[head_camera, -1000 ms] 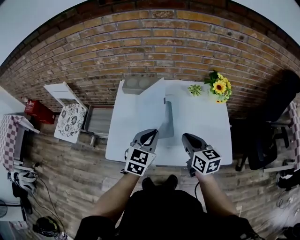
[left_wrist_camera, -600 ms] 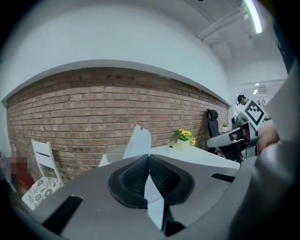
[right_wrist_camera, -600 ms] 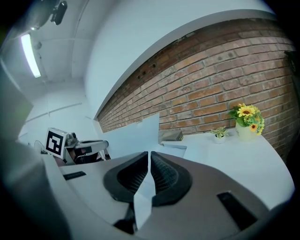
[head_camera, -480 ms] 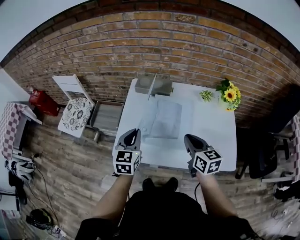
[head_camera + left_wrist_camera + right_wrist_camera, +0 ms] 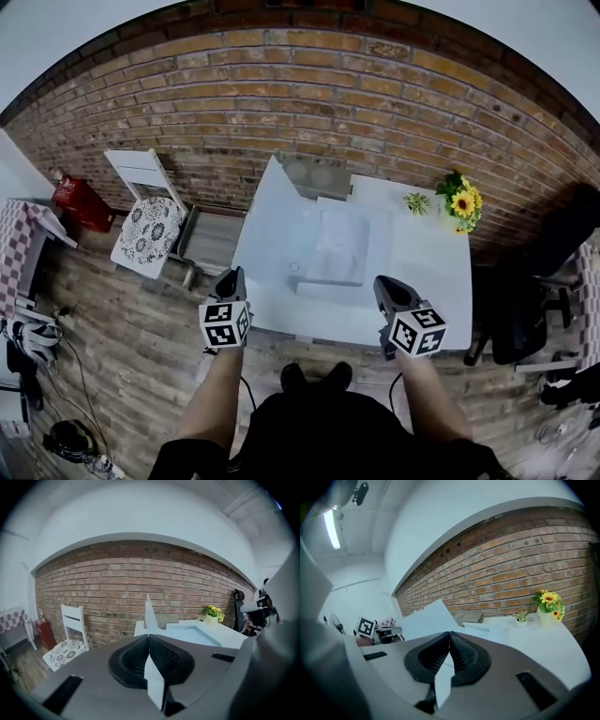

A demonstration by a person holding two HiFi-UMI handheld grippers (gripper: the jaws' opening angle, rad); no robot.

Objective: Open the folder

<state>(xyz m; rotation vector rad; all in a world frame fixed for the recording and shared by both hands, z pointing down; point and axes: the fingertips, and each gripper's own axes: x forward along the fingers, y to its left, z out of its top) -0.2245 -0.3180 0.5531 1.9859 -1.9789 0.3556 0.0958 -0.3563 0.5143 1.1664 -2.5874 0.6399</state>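
The folder lies on the white table (image 5: pixel 422 272) with its pale cover (image 5: pixel 267 225) swung over to the left, past the table's left edge. A sheet (image 5: pixel 339 246) shows inside it. My left gripper (image 5: pixel 232 275) is shut on the cover's near left corner. In the left gripper view the cover (image 5: pixel 149 613) rises edge-on out of the closed pads (image 5: pixel 159 656). My right gripper (image 5: pixel 382 281) hovers near the table's front edge, right of the folder. Its jaws (image 5: pixel 450 634) are shut, and no part of the folder shows beyond them. The raised cover (image 5: pixel 431 616) shows to its left.
A grey box (image 5: pixel 323 176) stands at the table's back edge. A vase of yellow flowers (image 5: pixel 461 202) and a small plant (image 5: pixel 416 202) stand at the back right. A white chair (image 5: pixel 145 220) and a floor tray (image 5: pixel 211 239) are left, a black office chair (image 5: pixel 534 300) right.
My left gripper has swung left and toward me with the cover, which went from upright over the folder to leaning far left. The inside sheet now shows. The right gripper has barely moved.
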